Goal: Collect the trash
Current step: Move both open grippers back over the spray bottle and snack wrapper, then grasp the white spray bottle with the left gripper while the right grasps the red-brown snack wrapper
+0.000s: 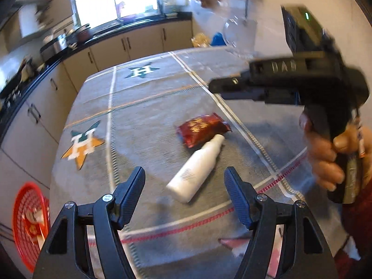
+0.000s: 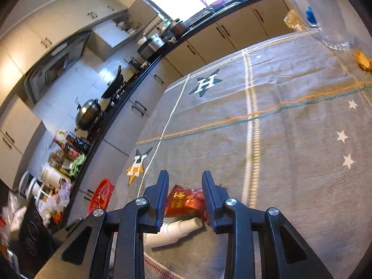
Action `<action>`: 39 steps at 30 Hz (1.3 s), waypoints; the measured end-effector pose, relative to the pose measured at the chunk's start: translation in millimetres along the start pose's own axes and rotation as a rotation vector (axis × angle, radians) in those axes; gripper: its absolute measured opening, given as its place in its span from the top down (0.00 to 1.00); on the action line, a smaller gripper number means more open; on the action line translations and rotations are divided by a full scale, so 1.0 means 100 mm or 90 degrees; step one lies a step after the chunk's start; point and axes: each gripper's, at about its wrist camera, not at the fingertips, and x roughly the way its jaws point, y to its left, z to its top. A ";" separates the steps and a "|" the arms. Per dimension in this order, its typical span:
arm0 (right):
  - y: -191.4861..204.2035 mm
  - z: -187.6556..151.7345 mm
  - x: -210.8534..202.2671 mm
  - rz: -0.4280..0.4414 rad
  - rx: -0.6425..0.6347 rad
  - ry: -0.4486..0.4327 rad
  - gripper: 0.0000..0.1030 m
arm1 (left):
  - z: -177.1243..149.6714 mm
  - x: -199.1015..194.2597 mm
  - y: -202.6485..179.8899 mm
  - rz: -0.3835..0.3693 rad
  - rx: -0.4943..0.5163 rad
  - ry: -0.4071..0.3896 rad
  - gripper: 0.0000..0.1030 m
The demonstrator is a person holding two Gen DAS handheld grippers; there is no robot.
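Beside the smooth white plastic bottle (image 1: pixel 196 168) lies a glossy, crinkled foil packet (image 1: pixel 203 129), both on matt woven cloth (image 1: pixel 151 107).

Left wrist view: above the near edge of the grey tablecloth (image 1: pixel 144 107), facing down and across it toward the far kitchen counter (image 1: pixel 69 48). Right wrist view: lower and closer, tilted, facing the same way. Shared: red snack packet (image 1: pixel 203 129) (image 2: pixel 186 201), white bottle (image 1: pixel 197 169) (image 2: pixel 176 231), star-printed cloth, red basket (image 1: pixel 28 220) (image 2: pixel 101 196) at left.
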 end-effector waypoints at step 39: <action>0.39 -0.42 0.47 -0.049 -0.157 0.133 0.40 | -0.38 0.07 0.62 0.064 -0.188 0.006 0.72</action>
